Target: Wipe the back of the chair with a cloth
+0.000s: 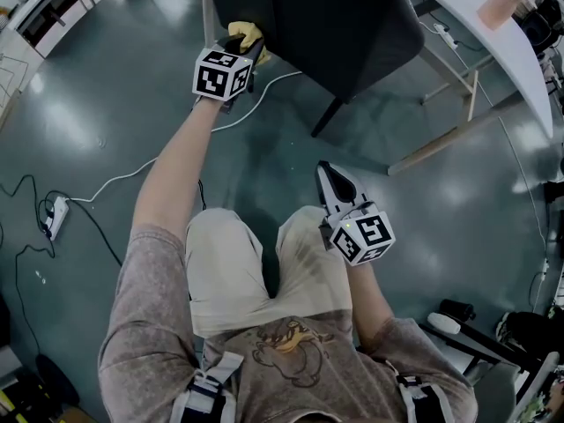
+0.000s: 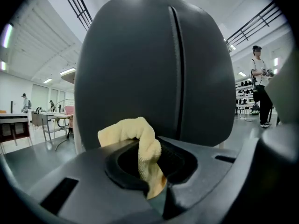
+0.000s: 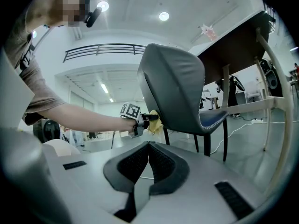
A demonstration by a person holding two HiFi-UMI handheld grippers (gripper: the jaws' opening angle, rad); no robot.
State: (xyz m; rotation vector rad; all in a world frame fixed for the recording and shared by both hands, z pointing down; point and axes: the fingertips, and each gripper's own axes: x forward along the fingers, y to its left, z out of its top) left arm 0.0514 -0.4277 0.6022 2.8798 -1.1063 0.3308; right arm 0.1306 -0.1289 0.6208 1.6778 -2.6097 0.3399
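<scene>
At the far left of the head view a power strip (image 1: 55, 217) lies on the grey-green floor (image 1: 132, 86), and a white cable (image 1: 115, 180) runs from it towards the chair. Next comes the person's bare left arm, stretched forward with the left gripper (image 1: 253, 54) at the lower left edge of the chair (image 1: 326, 16). Its jaws are clenched on a pale yellow cloth (image 1: 244, 33). In the left gripper view the terry fabric rises out of the nip between the two dark pads, folds over to the left and hangs in front of the chair's dark back, which fills most of that view with a vertical seam running down it. The cloth seems to be pressed against the back low down, near its left edge, though the contact itself is hard to make out from any angle. Far behind, to the right of the chair, a person (image 2: 259, 85) stands in the hall. Further right in the head view the right gripper (image 1: 328, 173) is held low above the person's right thigh, well apart from the chair and pointing towards it. Its jaws are closed together with nothing between them, as the right gripper view shows plainly. At the far right a white table (image 1: 493, 33) on pale legs stands beside the chair.
</scene>
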